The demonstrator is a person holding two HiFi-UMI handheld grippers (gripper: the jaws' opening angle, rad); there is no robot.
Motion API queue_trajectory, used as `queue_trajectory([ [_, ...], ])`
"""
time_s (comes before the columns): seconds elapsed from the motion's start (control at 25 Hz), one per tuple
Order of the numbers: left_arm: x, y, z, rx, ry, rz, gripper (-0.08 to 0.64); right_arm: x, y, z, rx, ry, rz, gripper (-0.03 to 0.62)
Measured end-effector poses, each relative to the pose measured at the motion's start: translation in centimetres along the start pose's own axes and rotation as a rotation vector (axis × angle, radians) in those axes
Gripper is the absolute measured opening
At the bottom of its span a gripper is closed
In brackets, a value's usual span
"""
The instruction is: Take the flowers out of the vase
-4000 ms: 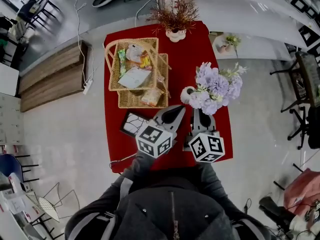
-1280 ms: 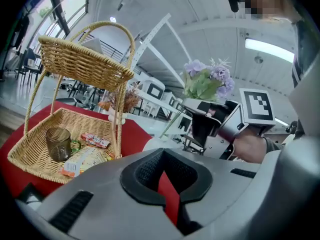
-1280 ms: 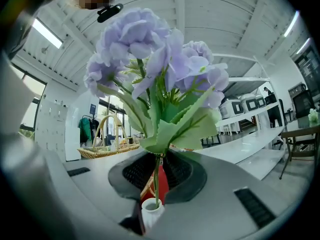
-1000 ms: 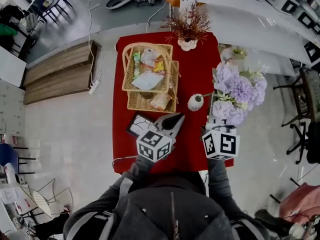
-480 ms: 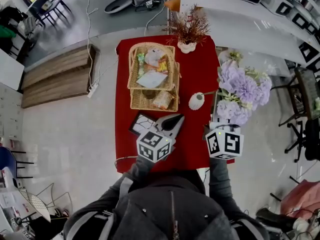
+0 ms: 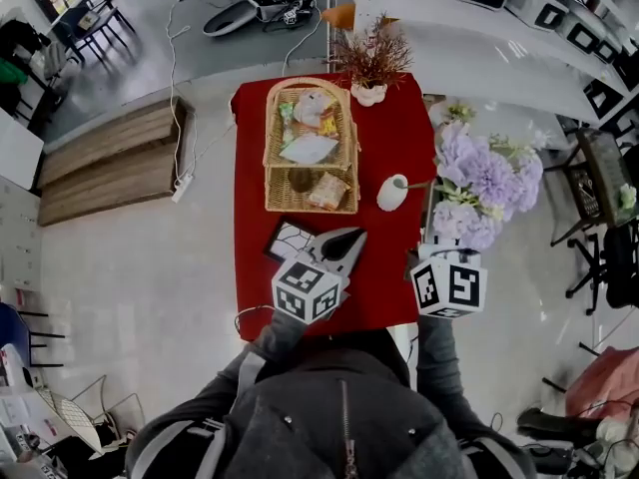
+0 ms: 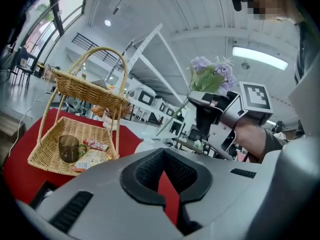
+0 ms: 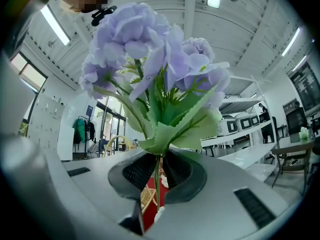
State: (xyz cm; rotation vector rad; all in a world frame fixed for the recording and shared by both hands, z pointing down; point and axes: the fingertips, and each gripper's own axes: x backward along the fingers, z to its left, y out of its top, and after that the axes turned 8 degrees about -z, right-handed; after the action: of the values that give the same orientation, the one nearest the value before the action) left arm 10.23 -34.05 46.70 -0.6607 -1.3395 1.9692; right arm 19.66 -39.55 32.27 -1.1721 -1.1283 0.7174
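Note:
A bunch of pale purple flowers (image 6: 484, 180) with green leaves hangs past the right edge of the red table (image 6: 250, 267). My right gripper (image 6: 436, 247) is shut on its thin green stem (image 8: 155, 176), and the blooms (image 8: 150, 49) fill the right gripper view. The small white vase (image 6: 392, 193) stands upright on the red cloth, left of the bunch. The stem's lower end (image 7: 167, 124) slants down toward the vase, outside it. My left gripper (image 6: 342, 239) hovers over the cloth near the vase, shut with nothing in it (image 7: 164, 159).
A two-tier wicker basket (image 6: 308, 148) with snacks stands at the table's far middle. Behind it is a dried reddish plant in a white pot (image 6: 369, 63). A dark flat frame (image 6: 290, 239) lies by my left gripper. White counters (image 6: 519, 58) run along the right, and a wooden bench (image 6: 110, 158) sits at the left.
The flowers, which stood over the vase four seconds ago, have come out of it. My right gripper has carried them right, beyond the table's edge. My left gripper has hardly moved.

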Motion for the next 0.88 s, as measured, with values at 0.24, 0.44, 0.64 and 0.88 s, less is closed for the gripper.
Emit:
queue_trajectory([
  [0.24,2.4,-0.8,-1.1,0.001,-0.017,0.012,0.008,3.1,-0.2,1.5,-0.021,-0.024,0.026,0.046],
  [0.44,4.6,-1.5,-2.1,0.007,-0.023,0.025,0.008,5.9,-0.8,3.0,-0.03,-0.029,0.059,0.046],
  [0.64,7.0,-2.3,-2.6,0.009,-0.023,0.028,0.008,8.9,-2.7,4.6,-0.04,-0.041,0.115,0.046],
  [0.88,10.1,-3.1,-2.8,0.022,-0.003,0.035,0.008,12.3,-5.9,7.1,-0.075,-0.039,0.221,0.046],
])
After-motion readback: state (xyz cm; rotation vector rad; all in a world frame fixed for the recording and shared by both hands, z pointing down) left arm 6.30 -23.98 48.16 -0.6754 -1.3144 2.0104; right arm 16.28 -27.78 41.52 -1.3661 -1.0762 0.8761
